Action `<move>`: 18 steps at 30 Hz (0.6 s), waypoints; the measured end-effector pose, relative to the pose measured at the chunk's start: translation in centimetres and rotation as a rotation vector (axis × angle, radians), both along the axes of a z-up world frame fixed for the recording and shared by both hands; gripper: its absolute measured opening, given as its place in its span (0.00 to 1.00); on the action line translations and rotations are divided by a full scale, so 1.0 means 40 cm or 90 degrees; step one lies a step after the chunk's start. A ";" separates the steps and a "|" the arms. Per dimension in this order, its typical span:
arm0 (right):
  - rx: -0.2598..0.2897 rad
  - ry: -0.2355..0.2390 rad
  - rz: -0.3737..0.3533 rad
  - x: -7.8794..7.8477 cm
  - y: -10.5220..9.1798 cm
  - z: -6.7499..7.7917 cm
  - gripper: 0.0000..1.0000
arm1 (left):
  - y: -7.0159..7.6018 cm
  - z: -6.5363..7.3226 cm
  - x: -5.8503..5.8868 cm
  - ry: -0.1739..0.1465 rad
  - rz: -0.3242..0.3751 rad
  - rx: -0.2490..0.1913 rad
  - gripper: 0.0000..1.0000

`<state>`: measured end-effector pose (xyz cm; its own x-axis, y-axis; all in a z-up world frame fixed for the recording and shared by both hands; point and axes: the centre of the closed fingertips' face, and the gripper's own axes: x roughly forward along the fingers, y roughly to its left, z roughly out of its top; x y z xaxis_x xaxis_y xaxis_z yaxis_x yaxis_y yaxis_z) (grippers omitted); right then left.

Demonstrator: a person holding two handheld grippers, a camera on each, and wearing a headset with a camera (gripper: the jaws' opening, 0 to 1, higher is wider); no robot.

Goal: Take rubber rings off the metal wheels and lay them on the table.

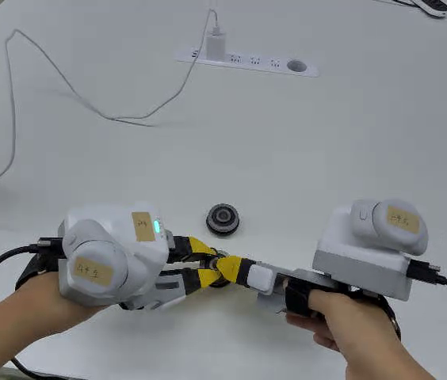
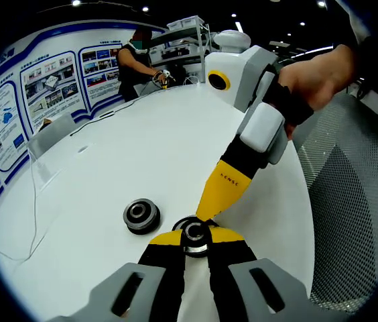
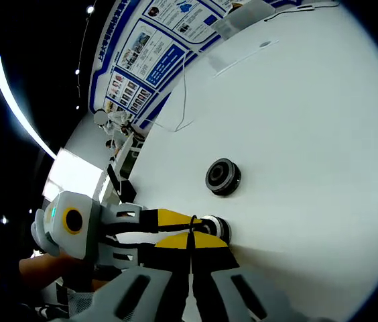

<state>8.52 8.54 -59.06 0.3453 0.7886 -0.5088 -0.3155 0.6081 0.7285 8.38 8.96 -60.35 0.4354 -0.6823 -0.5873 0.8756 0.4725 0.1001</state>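
Left hand-held gripper (image 1: 208, 267) pinches a metal wheel (image 2: 194, 232) near the surface's (image 1: 303, 142) front edge. The right hand-held gripper (image 3: 192, 238), jaws pressed together, meets its rim. Peel the rubber ring (image 2: 177, 225) outward while the left holds firm. The wheel lies flat, axle upright, with no long axis.

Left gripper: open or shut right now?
Shut on a wheel: the left gripper has its yellow jaws pressed against both sides of it.
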 end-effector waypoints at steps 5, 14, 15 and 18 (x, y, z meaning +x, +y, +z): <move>-0.008 0.001 -0.011 0.004 -0.006 -0.006 0.00 | -0.001 0.000 0.000 -0.003 -0.003 0.010 0.12; -0.005 0.005 -0.019 0.007 -0.007 -0.007 0.00 | -0.002 0.002 0.001 -0.004 -0.003 0.018 0.13; -0.004 0.006 -0.021 0.007 -0.007 -0.008 0.00 | -0.002 0.002 0.001 -0.001 -0.003 0.018 0.13; -0.001 0.009 -0.024 0.007 -0.006 -0.008 0.01 | 0.000 0.001 0.003 0.014 0.004 0.009 0.13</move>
